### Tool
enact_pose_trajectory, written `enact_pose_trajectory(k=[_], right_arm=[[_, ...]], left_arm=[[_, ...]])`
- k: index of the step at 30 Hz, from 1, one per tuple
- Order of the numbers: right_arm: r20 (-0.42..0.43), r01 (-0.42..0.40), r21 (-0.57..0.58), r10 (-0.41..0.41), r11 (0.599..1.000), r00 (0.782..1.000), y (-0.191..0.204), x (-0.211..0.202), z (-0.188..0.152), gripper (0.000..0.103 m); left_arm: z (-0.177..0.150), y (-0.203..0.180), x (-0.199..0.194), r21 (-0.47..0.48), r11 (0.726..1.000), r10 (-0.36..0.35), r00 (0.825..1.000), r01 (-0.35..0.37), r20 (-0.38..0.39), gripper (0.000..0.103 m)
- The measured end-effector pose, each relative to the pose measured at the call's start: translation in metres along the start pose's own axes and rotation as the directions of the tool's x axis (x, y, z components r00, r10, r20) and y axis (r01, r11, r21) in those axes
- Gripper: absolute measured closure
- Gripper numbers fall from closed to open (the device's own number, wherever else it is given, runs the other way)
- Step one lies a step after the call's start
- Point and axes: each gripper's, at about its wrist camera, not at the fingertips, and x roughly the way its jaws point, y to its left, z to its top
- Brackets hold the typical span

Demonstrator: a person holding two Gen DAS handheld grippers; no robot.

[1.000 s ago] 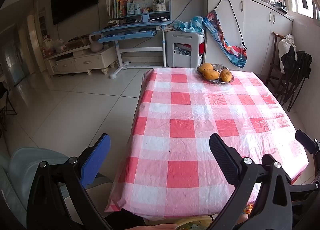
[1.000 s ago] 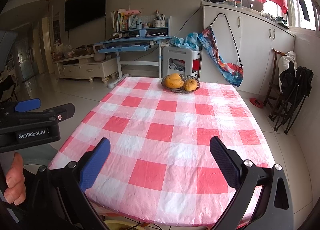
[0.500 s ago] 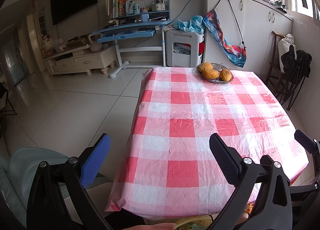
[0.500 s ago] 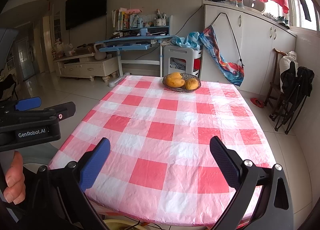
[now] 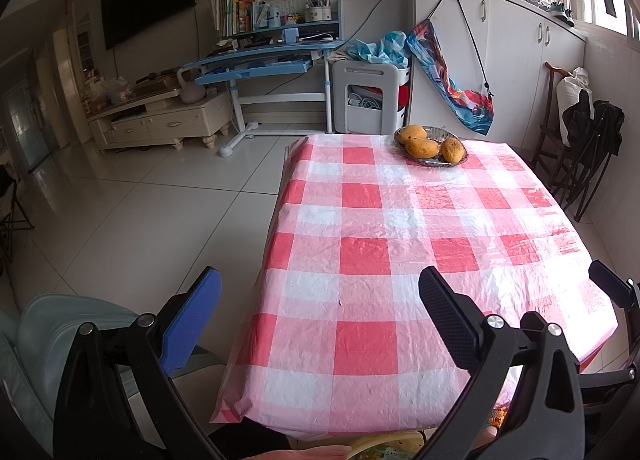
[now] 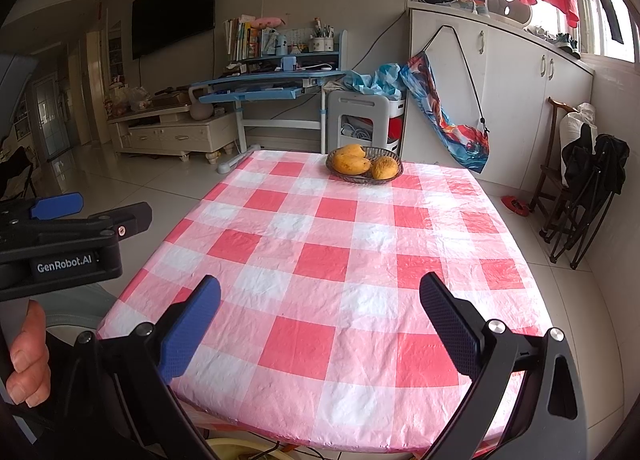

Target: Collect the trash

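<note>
No trash shows on the red and white checked tablecloth [image 5: 400, 244] [image 6: 360, 252] in either view. My left gripper [image 5: 320, 300] hangs open over the table's near left corner, nothing between its fingers. My right gripper [image 6: 320, 308] is open above the near edge, also empty. In the right wrist view the left gripper's body [image 6: 68, 244] shows at the left edge with a hand [image 6: 28, 352] under it. A tip of the right gripper [image 5: 612, 288] pokes in at the right of the left wrist view.
A wire basket with three mangoes [image 5: 430, 145] [image 6: 364, 165] stands at the table's far end. A pale green chair [image 5: 52, 340] is beside the near left corner. A folding chair with dark clothes [image 6: 588, 187] stands right. A blue desk [image 6: 272, 83], white cart and cabinets line the back wall.
Both views have drifted only slightly. Both grippers stay open and empty, and nothing on the table has moved.
</note>
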Motion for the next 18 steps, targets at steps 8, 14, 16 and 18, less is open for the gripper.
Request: enact_pose_trajectory(k=[8, 14, 16, 18], right_arm=[[-0.002, 0.0, -0.002, 0.0, 1.0, 1.0, 0.0007, 0.0002, 0.0003, 0.008], [-0.004, -0.002, -0.005, 0.002, 1.0, 1.0, 0.0016, 0.001, -0.0005, 0.008], [-0.004, -0.002, -0.004, 0.002, 1.0, 1.0, 0.0015, 0.0011, -0.0004, 0.008], [-0.004, 0.0, -0.004, 0.0, 1.0, 1.0, 0.0015, 0.001, -0.001, 0.008]], left_arm=[[0.0003, 0.0009, 0.0008, -0.006, 1.0, -0.012, 1.0, 0.012, 0.004, 0.007], [-0.0014, 0.0082, -0.0022, -0.04, 0.999, -0.024, 0.998, 0.026, 0.049, 0.007], [-0.0011, 0.0067, -0.0033, -0.032, 0.999, -0.024, 0.998, 0.026, 0.058, 0.007], [-0.0009, 0.0049, -0.0031, -0.026, 0.999, -0.027, 0.998, 0.028, 0.053, 0.007]])
